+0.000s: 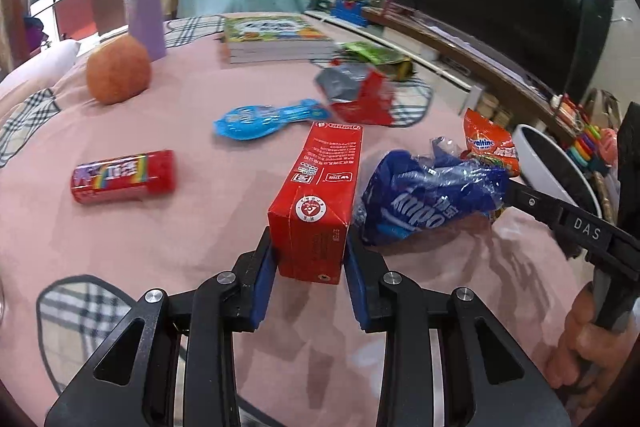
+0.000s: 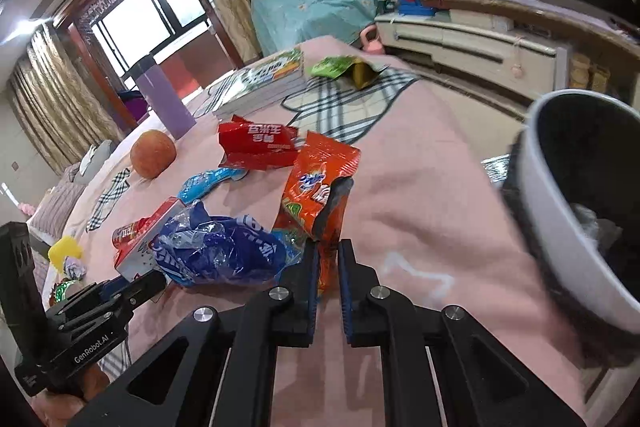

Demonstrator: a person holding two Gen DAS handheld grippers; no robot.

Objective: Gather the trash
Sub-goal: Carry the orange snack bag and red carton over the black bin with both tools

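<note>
Red carton [image 1: 316, 195]; orange wrapper [image 2: 320, 183]

A home living room: television [image 1: 500, 7], curtained window [image 2: 136, 23], pink-clothed table [image 1: 160, 227].

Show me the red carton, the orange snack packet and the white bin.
red carton [image 1: 316, 195], left wrist view, its top face.
orange snack packet [image 2: 316, 175], right wrist view, printed front.
white bin [image 2: 560, 227], right wrist view, outer wall.

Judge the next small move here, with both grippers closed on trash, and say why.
Probably lift the right gripper and swing it to the white bin at its right. Its pads pinch the edge of the orange snack bag, and the bin's open mouth sits close beside the pink tablecloth. The left gripper already clamps the red carton and could follow.
</note>
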